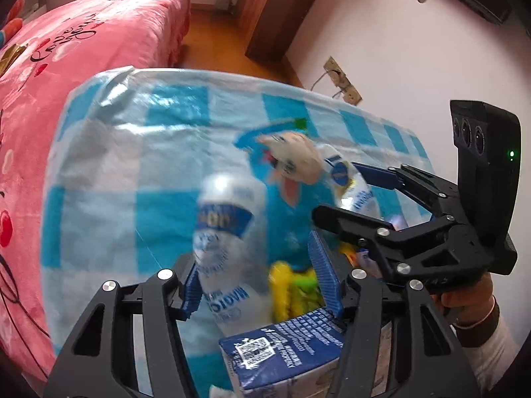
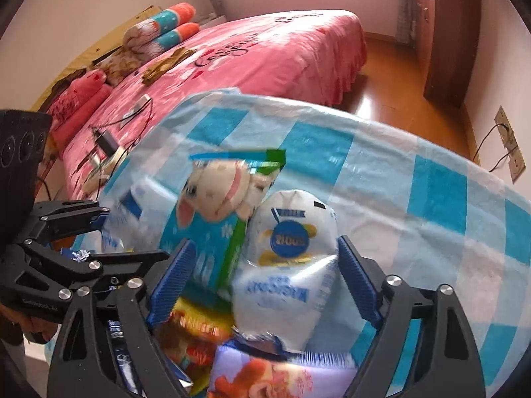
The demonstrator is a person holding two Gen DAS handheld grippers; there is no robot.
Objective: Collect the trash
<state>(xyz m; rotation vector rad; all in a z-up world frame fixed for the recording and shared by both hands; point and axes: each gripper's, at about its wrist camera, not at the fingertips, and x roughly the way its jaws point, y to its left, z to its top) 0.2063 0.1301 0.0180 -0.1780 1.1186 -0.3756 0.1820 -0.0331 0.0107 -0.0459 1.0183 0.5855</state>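
A heap of trash lies on a blue-and-white checked cloth [image 1: 109, 172]. My left gripper [image 1: 254, 248] is open, pointing down over a white milk pouch [image 1: 225, 242] and a yellow wrapper [image 1: 282, 285]. Its left pad sits at the pouch's edge and the other pad stands clear. A blue carton [image 1: 282, 355] lies just below. My right gripper [image 2: 265, 240] is open around a second white pouch with a blue round logo [image 2: 292, 265], which it does not squeeze. A blue packet with a cartoon animal [image 2: 212, 199] lies between the two pouches. Each gripper shows in the other's view: right gripper [image 1: 335, 189], left gripper [image 2: 136, 233].
An orange snack wrapper [image 2: 195, 335] and a lilac printed packet [image 2: 265, 374] lie under the right gripper. A pink bed [image 2: 265, 56] stands behind the cloth, with cables and a charger [image 2: 109, 142] on it. A wooden wardrobe [image 2: 451, 33] and a wall socket [image 2: 511, 146] are to the right.
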